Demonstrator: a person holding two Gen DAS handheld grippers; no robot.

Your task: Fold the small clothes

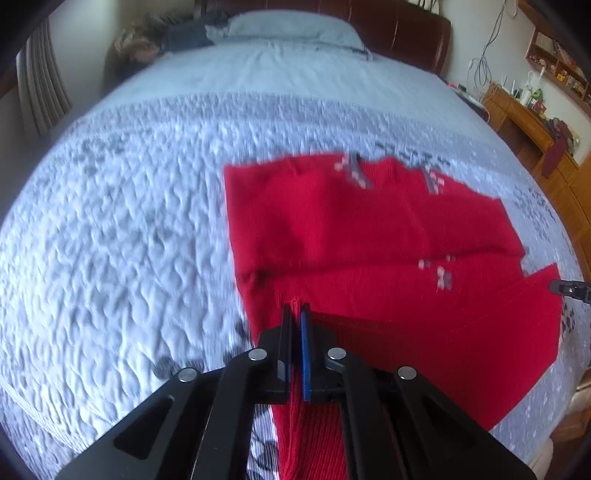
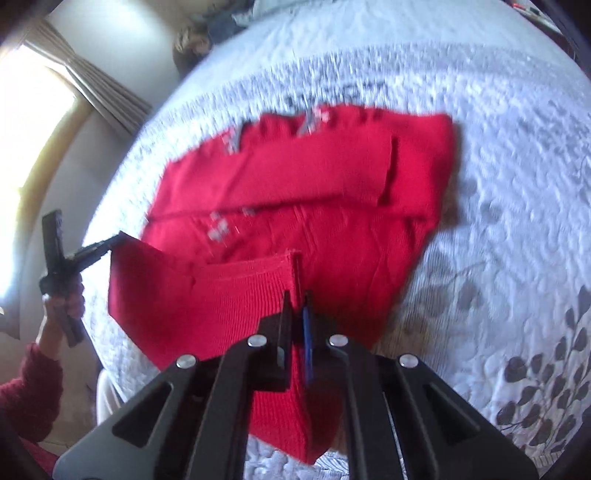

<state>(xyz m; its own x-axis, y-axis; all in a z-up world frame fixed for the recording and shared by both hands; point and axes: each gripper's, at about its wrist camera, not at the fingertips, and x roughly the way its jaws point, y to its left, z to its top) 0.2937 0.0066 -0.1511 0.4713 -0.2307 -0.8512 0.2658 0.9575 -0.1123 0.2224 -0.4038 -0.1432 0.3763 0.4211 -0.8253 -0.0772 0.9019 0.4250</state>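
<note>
A red knit sweater (image 1: 351,229) with small grey-and-white patterns lies on the bed, its sleeves folded across the body. My left gripper (image 1: 297,314) is shut on the ribbed bottom hem at its left corner and holds it raised off the bed. My right gripper (image 2: 297,299) is shut on the hem's other corner, so the hem hangs as a lifted flap between the two. In the right wrist view the sweater (image 2: 314,177) spreads ahead, with the left gripper (image 2: 116,236) and the hand (image 2: 64,299) holding it at the left. The right gripper's tip (image 1: 554,286) shows at the right edge of the left wrist view.
The bed has a pale quilted cover (image 1: 129,221) with a dark leaf print near its edge (image 2: 535,387). A pillow (image 1: 291,26) and a brown headboard (image 1: 402,33) are at the far end. A wooden desk (image 1: 524,122) stands to the right, a curtain (image 2: 99,85) to the left.
</note>
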